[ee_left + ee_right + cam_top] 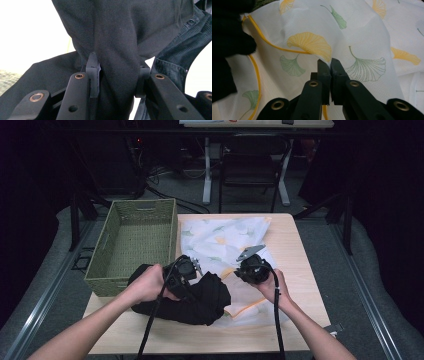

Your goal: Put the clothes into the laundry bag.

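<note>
In the high view a wooden table (295, 270) sits at the middle of the frame, and two forearms come in from the bottom edge. The left gripper (184, 270) rests just left of centre, on top of a black garment (210, 297) that lies bunched on the near part of the table. The right gripper (252, 268) sits just right of centre on a white mesh bag (220, 237) printed with green and yellow leaves, which spreads from the centre toward the upper right of the tabletop and passes under the garment's right edge. A green woven basket (112, 255) stands at the left of the table, touching the garment at its lower corner.

The high view hides both sets of jaws under the hands; the gripper views show them. In the left gripper view the jaws stand partly apart at the lower centre, and a thick fold of the black garment (117, 37) is pinched between the pads, rising from them to the top of the frame. A ribbed seam with a button shows at the upper right.

In the right gripper view the jaws are pressed nearly together at the lower centre, nipping a ridge of the white mesh bag (362, 37) beside a yellow leaf. An orange cord runs along the bag at the left, and the black garment (229, 30) darkens the upper left.
</note>
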The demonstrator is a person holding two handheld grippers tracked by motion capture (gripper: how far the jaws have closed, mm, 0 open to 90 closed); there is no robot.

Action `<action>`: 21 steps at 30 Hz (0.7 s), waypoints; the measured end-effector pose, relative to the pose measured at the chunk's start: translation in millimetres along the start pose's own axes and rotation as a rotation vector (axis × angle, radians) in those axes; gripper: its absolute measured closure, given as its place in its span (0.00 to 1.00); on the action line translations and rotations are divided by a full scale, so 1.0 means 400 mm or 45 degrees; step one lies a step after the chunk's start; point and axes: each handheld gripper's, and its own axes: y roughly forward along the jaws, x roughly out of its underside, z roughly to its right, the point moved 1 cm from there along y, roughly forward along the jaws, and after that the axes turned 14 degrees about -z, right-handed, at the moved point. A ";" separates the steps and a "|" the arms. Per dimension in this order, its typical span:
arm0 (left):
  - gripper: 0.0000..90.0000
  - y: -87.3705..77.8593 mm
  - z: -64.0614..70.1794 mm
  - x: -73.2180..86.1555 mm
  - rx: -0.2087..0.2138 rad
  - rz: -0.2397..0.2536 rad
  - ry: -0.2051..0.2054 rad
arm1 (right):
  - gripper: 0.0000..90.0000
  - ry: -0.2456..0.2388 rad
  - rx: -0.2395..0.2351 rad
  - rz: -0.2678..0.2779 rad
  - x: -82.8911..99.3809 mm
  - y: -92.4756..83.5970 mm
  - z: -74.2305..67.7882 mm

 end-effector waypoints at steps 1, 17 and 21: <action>0.74 0.007 -0.001 -0.004 -0.001 -0.002 0.000 | 0.98 0.004 0.000 -0.001 0.000 0.000 -0.001; 0.75 0.111 -0.033 -0.045 0.101 -0.038 -0.063 | 0.98 0.031 -0.022 0.008 -0.006 -0.007 -0.008; 0.75 0.144 -0.040 -0.055 0.134 -0.076 -0.066 | 0.98 0.041 -0.030 0.001 -0.008 -0.007 -0.012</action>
